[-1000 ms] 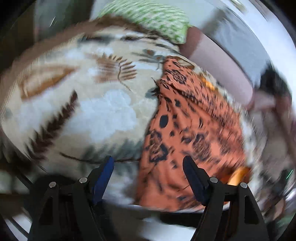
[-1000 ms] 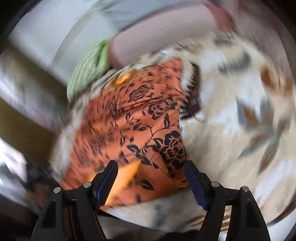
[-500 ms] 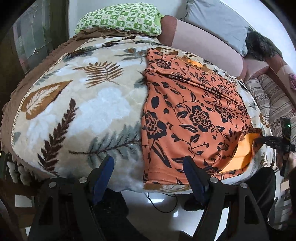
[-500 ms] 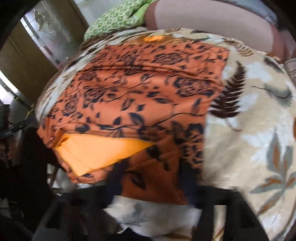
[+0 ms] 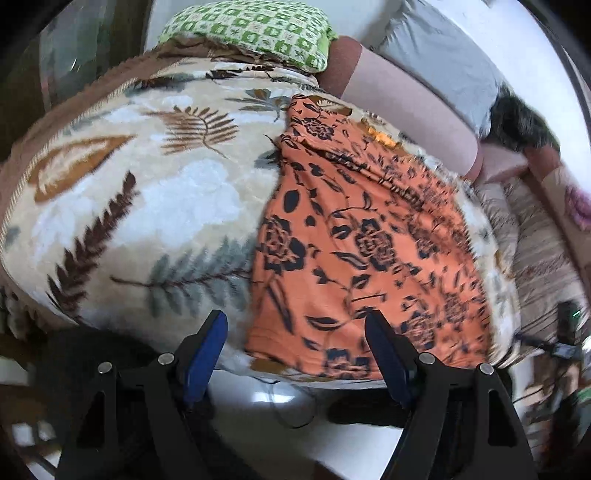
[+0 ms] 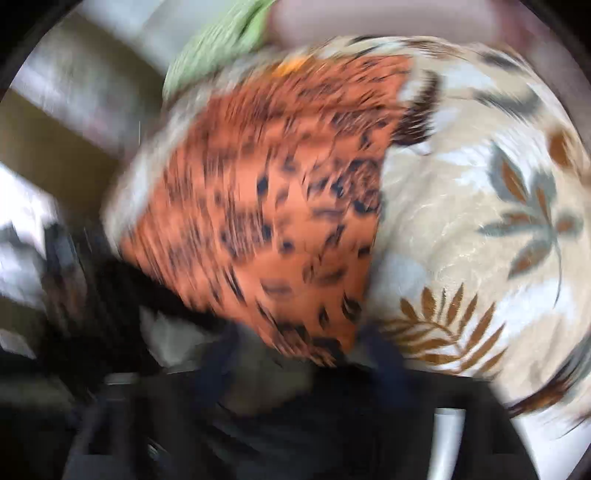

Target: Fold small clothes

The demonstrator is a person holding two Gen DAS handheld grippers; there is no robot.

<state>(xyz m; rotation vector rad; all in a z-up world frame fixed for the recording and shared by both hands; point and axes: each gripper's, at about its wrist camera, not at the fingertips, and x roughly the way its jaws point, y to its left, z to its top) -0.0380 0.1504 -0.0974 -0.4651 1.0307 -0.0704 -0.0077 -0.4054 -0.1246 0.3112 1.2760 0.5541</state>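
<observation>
Both tongs hang near the front edge of the bed. On the left gripper (image 5: 295,332) the blue pads (image 5: 205,347) stand wide apart and hold nothing. The right gripper (image 6: 295,354) is a dark blur, so whether it is apart or together cannot be told. An orange cloth with black flowers (image 5: 362,251) lies flat on a fluffy cream blanket with brown and grey leaves (image 5: 147,206). A green checked pillow (image 5: 258,33) sits at the far end.

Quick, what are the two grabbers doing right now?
Left gripper: open, holding nothing, just short of the orange cloth.
Right gripper: too blurred to tell.
</observation>
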